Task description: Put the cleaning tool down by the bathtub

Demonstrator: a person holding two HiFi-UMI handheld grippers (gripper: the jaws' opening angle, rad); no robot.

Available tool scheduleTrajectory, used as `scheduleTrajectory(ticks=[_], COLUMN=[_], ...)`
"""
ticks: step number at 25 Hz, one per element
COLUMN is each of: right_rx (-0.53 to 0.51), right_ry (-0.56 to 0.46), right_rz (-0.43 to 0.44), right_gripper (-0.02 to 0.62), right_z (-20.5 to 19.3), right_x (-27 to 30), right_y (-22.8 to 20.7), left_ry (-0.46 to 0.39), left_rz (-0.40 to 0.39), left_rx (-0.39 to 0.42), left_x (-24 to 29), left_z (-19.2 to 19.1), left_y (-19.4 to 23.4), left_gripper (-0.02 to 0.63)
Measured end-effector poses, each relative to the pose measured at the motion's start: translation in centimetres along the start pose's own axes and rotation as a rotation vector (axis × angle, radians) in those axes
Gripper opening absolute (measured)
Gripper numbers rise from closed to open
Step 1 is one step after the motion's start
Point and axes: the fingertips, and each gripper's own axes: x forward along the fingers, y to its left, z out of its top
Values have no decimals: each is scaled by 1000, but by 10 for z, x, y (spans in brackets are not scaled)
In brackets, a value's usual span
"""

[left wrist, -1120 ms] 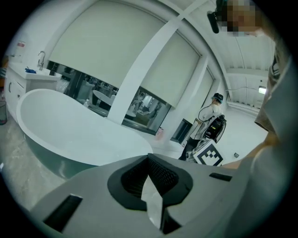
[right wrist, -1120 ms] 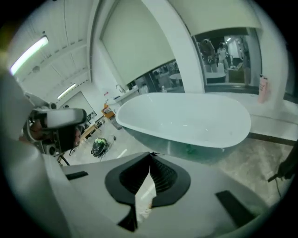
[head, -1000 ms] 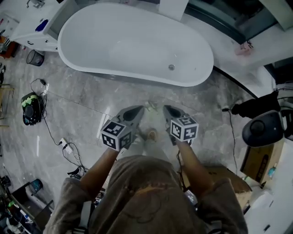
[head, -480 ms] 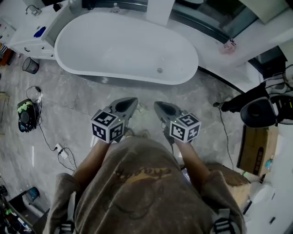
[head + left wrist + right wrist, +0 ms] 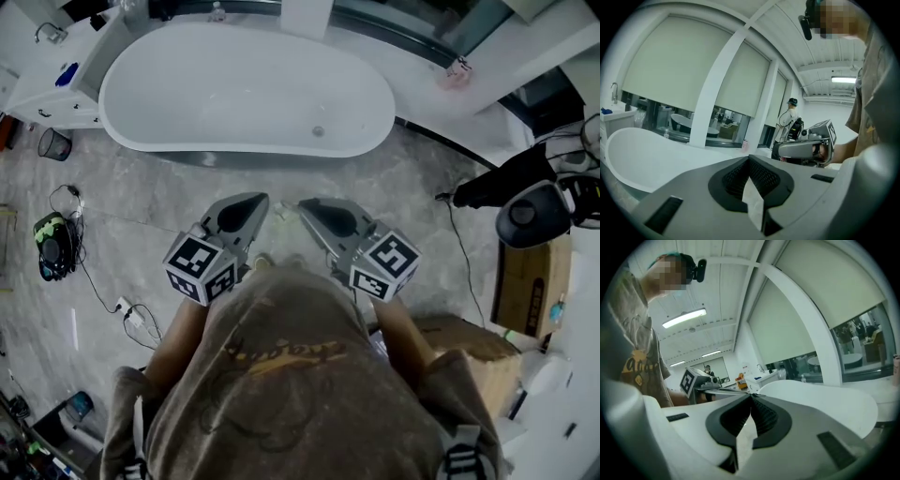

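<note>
Both claws are empty. The left claw (image 5: 749,158) has its jaws pressed together with nothing between them, and so does the right claw (image 5: 751,395). The person holds them side by side at about waist height, pointing toward the white bathtub (image 5: 187,84).

The cleaning tool cannot be picked out with certainty. A small pale thing (image 5: 278,212) lies on the marble floor (image 5: 141,202) near the tub's wall, past the two claw tips. It may be the tool, but it is too small to tell. If so, the job looks done.

Judged by its size, it would be light and probably soft or flat. That would call for a low pinch at an edge, or at a handle if it has one, and it could slide on the glossy floor.

The strip of floor along the tub is open. Farther off stand:
- loose cables (image 5: 131,309) and a black-and-green device (image 5: 54,246), well to the left
- a wire bin (image 5: 54,143) beside the white counter (image 5: 42,89)
- a black machine (image 5: 534,214) with its cord, and a cardboard box (image 5: 527,286), on the right

None of these blocks the way to the tub. The cables are a tripping risk only for a step to the left.
</note>
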Motion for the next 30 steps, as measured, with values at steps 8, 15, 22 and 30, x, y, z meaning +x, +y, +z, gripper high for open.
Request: scheduleTrajectory(ticks=[8,15,22,30], right_rx=[-30,-82,-64,-39], right_ry=[-119,-79,-89,-102], right_rz=[7,47,46,46], right_gripper=[3,3,3,3], right_z=[26,23,28,25], right_x=[-17,-25,-25,-23], right_y=[7,22,18,15], left_ry=[-81,-64,-70,-64], left_rz=[-21,-41,-28,-4], left_rx=[56,49,58,31], left_x=[-12,-9,-17,-28], left_z=[16,9,16,9], left_y=[-9,-15,-10,-7], left_gripper=[2,2,2,2])
